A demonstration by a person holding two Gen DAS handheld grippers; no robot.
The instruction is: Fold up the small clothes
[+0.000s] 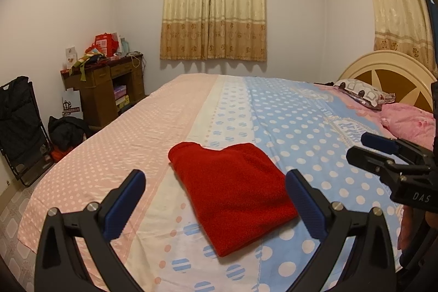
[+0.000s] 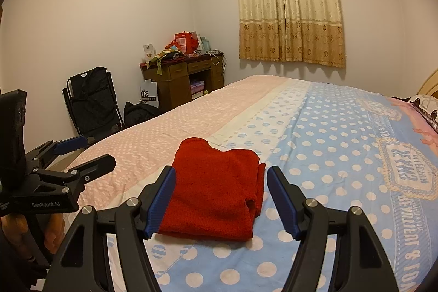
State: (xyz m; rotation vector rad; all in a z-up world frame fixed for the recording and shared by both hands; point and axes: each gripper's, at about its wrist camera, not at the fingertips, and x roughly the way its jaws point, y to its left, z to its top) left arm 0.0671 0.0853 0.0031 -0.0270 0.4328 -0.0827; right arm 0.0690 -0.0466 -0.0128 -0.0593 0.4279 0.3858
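A red knit garment [image 1: 232, 193] lies folded into a compact rectangle on the polka-dot bed sheet [image 1: 314, 127]. It also shows in the right wrist view [image 2: 216, 190]. My left gripper [image 1: 216, 182] is open and empty, held above the near side of the garment. My right gripper [image 2: 221, 179] is open and empty, just in front of the garment. The right gripper shows at the right of the left wrist view [image 1: 356, 147], and the left gripper shows at the left of the right wrist view [image 2: 95, 149].
The bed has a pink half [image 2: 191, 111] and a blue half [image 2: 342, 127]. Pillows [image 1: 364, 93] and a pink blanket [image 1: 408, 119] lie by the headboard [image 1: 388, 67]. A cluttered wooden desk [image 1: 109, 81], a black folding chair [image 1: 22, 127] and bags stand beyond the bed's left edge.
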